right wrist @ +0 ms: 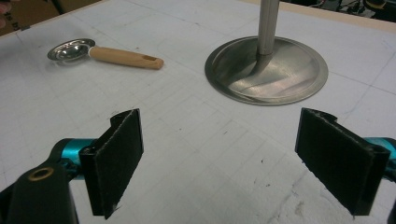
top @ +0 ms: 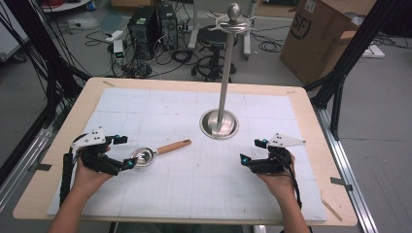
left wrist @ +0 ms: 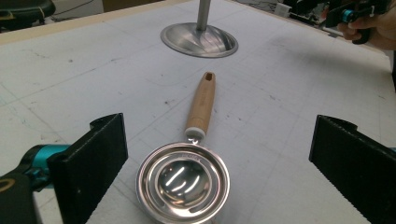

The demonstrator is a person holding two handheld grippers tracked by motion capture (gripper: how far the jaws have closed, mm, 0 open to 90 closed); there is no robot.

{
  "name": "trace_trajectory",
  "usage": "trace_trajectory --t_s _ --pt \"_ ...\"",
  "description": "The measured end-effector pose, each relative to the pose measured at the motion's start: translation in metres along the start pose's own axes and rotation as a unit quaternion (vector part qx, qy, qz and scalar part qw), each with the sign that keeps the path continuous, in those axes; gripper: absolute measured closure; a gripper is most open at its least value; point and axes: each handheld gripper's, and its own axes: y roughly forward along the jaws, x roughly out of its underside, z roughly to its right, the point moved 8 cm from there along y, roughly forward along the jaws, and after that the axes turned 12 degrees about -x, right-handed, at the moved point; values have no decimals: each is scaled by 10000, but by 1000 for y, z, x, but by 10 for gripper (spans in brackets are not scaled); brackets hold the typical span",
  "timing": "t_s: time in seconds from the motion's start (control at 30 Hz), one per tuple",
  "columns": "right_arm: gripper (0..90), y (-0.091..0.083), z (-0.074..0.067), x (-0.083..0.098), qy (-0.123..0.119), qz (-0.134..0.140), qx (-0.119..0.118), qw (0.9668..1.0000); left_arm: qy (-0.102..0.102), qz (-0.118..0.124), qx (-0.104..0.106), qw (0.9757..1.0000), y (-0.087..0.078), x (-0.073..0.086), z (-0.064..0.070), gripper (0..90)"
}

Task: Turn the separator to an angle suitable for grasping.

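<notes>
Here, strainer (left wrist: pixel 183 183) (bowl empty) between left gripper (left wrist: pixel 219 163) jaws, untouched

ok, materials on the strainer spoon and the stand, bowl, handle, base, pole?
Strainer spoon: the bowl looks like polished steel, given its mirror glints and slotted rings. Its handle looks like light, matte wood with a pale ferrule; the grain is too faint to confirm.
Stand: the base and pole look like brushed metal, probably stainless, with soft streaked reflections.
</notes>
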Motion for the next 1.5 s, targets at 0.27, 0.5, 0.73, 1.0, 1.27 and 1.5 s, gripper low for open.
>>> trace_trajectory --t_s 0.27,0.5,0.73,1.0,1.27,1.5 --pt "140 -3 -2 -1 -25 6 70 10000 111 -124 -12 9999 5 -4 4 50" --pt "140 -1 -4 2 -150 -163 120 9997 159 -435 175 9988 23 -10 10 50" --pt "140 -7 -3 2 -95 -109 175 9997 204 -609 294 9975 43 -12 19 50" --pt "140 -9 -6 9 15 -120 128 9998 402 -1042 157 9936 66 -16 17 50" --pt "141 -9 -11 7 -59 -137 126 9998 456 -1303 110 9904 77 -18 8 51" --pt "141 -6 -11 9 -89 -208 138 9996 711 -1678 -43 9832 96 -9 8 51"
